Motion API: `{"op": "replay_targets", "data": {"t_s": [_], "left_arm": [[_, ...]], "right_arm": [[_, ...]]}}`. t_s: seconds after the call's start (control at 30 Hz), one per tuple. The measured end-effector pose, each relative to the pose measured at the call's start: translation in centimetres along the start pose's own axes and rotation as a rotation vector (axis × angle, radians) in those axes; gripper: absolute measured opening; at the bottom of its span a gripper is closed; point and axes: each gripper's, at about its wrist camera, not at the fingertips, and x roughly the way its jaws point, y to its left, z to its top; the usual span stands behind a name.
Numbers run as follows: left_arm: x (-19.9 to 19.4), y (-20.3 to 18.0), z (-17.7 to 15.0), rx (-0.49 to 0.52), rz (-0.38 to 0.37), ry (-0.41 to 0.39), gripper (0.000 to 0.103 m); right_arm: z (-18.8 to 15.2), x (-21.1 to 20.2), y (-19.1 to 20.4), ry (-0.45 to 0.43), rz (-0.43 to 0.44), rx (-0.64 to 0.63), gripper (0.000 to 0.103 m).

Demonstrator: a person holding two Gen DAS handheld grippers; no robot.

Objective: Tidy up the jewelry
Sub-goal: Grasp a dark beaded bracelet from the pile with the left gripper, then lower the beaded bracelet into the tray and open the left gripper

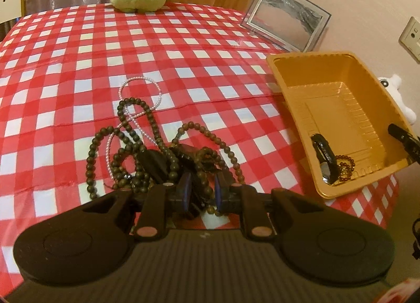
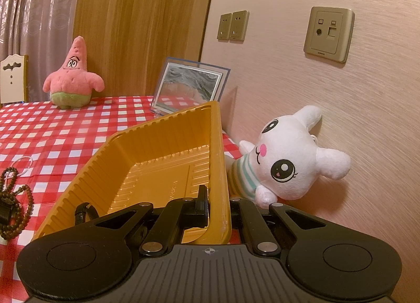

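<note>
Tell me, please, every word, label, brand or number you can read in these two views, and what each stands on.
Data socket plate, lower edge: a small brand word, too small to read.
Yellow tray, floor: faint embossed marking, too blurred to read.
Double wall sockets: no text visible.
Nothing else carries writing.

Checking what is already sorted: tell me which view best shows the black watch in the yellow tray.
The left wrist view: the black watch lies in full sight in the yellow tray, beside a small bead bracelet. The right wrist view shows only part of its strap behind the tongs' linkage.
</note>
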Motion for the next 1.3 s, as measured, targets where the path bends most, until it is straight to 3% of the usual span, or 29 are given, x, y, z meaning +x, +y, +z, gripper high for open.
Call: {"op": "replay_targets", "data": {"t_s": [0.13, 0.23, 0.43, 0.87, 1.3], "left_arm": [[0.9, -0.1, 0.4, 0.009, 0.005, 0.011, 0.014], [1.2, -0.1, 0.5, 0.011, 0.005, 0.022, 0.006], [-0.3, -0.7, 1.3, 0.021, -0.038, -0.021, 0.006], [-4.2, -5.4, 4.2, 0.086, -0.208, -0.138, 0.006], [-1.5, -11.3, 4.6, 0.16, -0.391, -0.089, 0.006]], "right_arm": [[0.0, 0.0, 0.0, 0.0, -0.001, -0.001, 0.004], [0.0, 0.0, 0.0, -0.001, 0.001, -0.001, 0.004], [0.0, 0.0, 0.0, -0.001, 0.0, 0.001, 0.004], [0.2, 0.2, -0.1, -0.002, 0.006, 0.009, 0.004], [0.2, 0.3, -0.3, -0.01, 0.023, 0.014, 0.004]]}}
